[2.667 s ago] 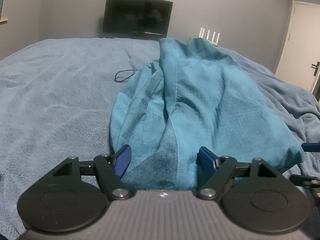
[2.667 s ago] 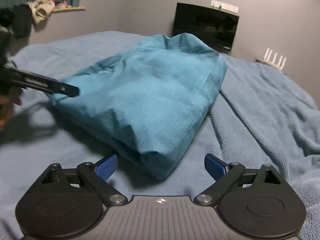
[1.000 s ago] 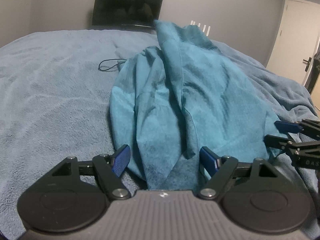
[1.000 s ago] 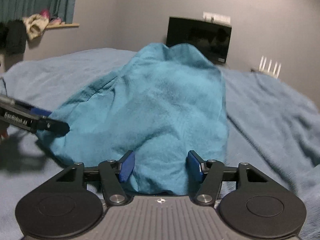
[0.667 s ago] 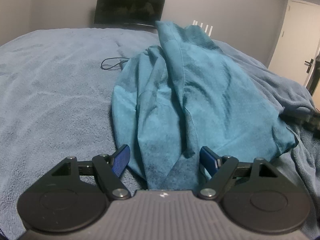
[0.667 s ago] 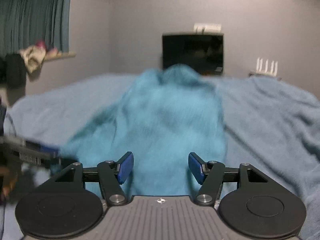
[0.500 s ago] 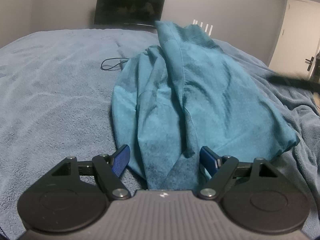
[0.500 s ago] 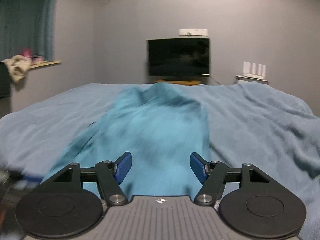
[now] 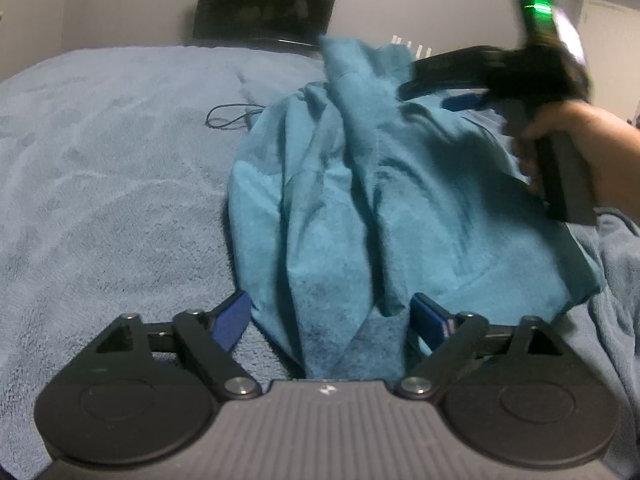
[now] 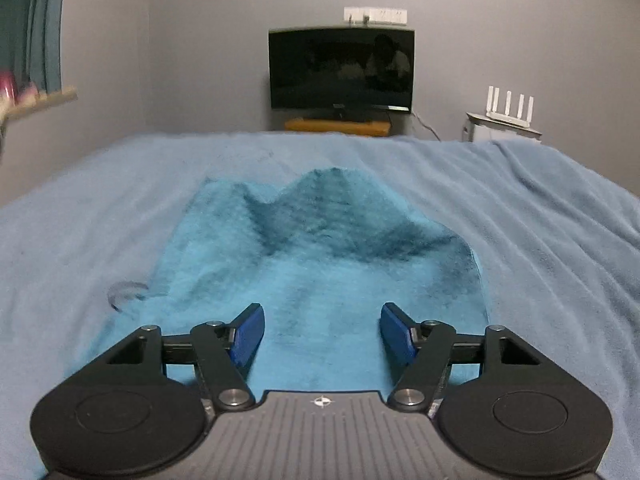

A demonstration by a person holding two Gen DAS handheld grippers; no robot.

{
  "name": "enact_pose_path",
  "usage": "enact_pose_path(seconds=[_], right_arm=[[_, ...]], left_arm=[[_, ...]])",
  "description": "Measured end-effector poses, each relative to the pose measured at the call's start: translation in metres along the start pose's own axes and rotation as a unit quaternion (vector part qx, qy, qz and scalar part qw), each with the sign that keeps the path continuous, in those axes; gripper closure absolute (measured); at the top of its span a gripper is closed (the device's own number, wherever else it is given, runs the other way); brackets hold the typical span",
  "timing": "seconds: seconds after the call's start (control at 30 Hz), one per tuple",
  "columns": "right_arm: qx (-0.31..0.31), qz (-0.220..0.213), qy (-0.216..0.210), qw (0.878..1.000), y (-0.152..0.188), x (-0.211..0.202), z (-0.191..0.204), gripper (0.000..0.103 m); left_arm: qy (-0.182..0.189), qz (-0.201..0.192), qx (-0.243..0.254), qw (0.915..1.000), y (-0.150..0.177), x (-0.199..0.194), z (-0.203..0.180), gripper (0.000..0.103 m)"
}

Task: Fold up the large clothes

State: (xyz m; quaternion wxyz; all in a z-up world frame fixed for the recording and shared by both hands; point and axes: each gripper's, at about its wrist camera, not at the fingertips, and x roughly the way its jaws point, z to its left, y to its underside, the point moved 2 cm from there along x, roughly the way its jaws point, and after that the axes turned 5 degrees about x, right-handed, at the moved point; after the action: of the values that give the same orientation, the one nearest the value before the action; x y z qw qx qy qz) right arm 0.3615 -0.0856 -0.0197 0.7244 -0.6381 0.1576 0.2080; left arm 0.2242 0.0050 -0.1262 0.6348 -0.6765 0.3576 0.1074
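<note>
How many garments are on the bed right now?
1: a teal garment lies bunched on the blue blanket, between the left gripper fingers; layers may hide more.

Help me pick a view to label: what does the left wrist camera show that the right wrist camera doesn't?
Left wrist only: the left gripper, jaws having just opened wider around the garment's near edge, a hand holding the right gripper above the cloth, and a door.

Right wrist only: a curtain, a shelf.

Both: teal garment, blue blanket, TV, router, black cable.
</note>
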Motion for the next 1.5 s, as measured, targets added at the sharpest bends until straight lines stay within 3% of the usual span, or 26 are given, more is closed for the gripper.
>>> enact_pose_path(seconds=[0.13,0.2,0.4,0.57,0.73,0.87,0.97,1.1,1.5], right_arm=[[0.023,-0.039,-0.021,0.999,0.019,-0.060,-0.023,0.018],[0.021,-0.040,-0.020,0.999,0.039,-0.099,-0.038,0.014],[0.055,0.007,-0.027,0.998,0.109,-0.194,-0.075,0.003],[0.055,0.062,-0.035,0.996,0.165,-0.230,-0.077,0.000],[0.021,0.079,-0.031,0.996,0.199,-0.238,-0.063,0.000],[-0.013,0.059,-0.012,0.998,0.212,-0.234,-0.052,0.000],[-0.008,0.060,0.000,0.998,0.218,-0.218,-0.053,0.000],[-0.002,0.098,0.018,0.995,0.229,-0.194,-0.059,0.000],[-0.001,0.094,0.014,0.996,0.228,-0.196,-0.060,0.000]], left_arm=[[0.009,-0.012,-0.017,0.9997,-0.001,-0.007,0.003,0.013],[0.005,-0.013,-0.018,0.9997,0.000,-0.013,0.001,0.012],[-0.013,-0.041,0.006,0.9991,0.009,-0.054,-0.025,0.005],[-0.046,-0.049,0.004,0.9977,0.020,-0.087,-0.062,0.001],[-0.099,-0.007,0.015,0.9950,0.040,-0.091,-0.092,0.001],[-0.150,0.039,0.070,0.9854,0.051,-0.067,-0.099,0.001],[-0.161,0.094,0.064,0.9804,0.059,-0.038,-0.088,0.001],[-0.146,0.087,0.044,0.9844,0.061,-0.033,-0.077,0.000],[-0.147,0.083,0.049,0.9846,0.061,-0.037,-0.079,0.000]])
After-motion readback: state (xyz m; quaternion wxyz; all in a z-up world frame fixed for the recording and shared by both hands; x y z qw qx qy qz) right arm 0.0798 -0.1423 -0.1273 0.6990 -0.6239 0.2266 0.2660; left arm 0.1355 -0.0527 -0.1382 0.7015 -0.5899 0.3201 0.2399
